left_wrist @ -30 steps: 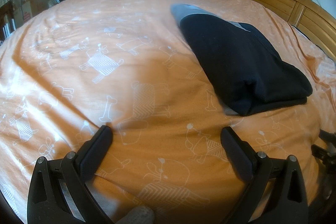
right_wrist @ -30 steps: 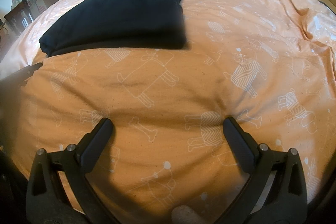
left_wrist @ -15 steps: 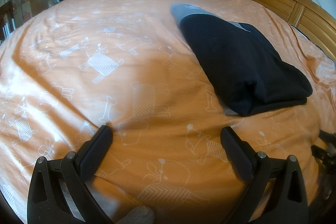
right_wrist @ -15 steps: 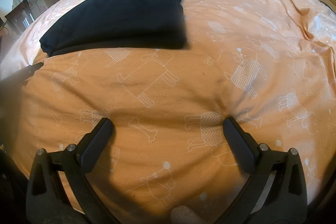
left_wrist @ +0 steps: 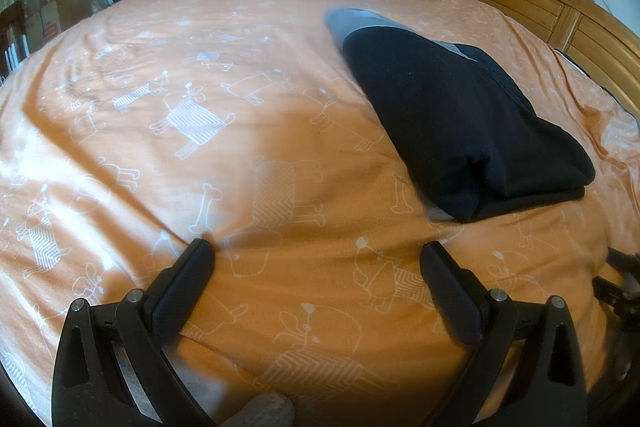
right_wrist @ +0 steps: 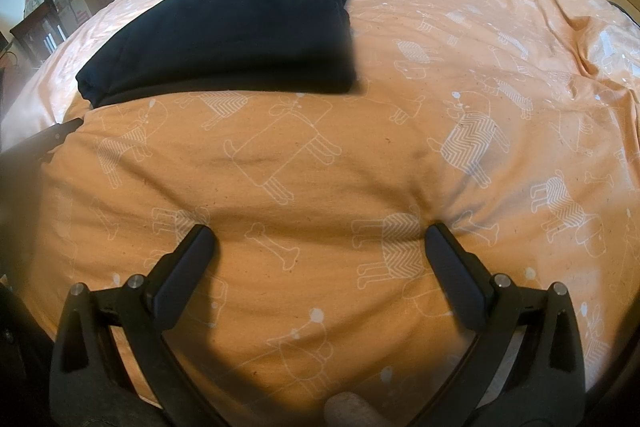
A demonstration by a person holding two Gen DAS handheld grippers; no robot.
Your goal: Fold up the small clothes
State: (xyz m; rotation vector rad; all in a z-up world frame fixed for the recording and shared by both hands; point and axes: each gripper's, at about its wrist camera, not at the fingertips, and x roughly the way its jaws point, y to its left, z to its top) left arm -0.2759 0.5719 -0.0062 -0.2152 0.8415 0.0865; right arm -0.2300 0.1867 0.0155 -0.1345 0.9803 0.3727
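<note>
Left tool (left_wrist: 316, 255) spread wide with nothing in it, tips resting on the orange bedsheet (left_wrist: 200, 115). Right tool (right_wrist: 320, 239) likewise released, pressing into the sheet. Further out, the folded dark garment (left_wrist: 460, 115) lies flat on the bed, apart from both. Beyond it, the wooden headboard (left_wrist: 560, 19).

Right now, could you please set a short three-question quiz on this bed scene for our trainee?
1. True or false: the dark folded garment lies on the orange bedsheet.
2. What does the left gripper hold?
3. Are the right gripper fingers: A apart, B pressed together?

Key:
1. True.
2. Nothing; its fingers stand apart, with only bedsheet between them.
3. A.
</note>
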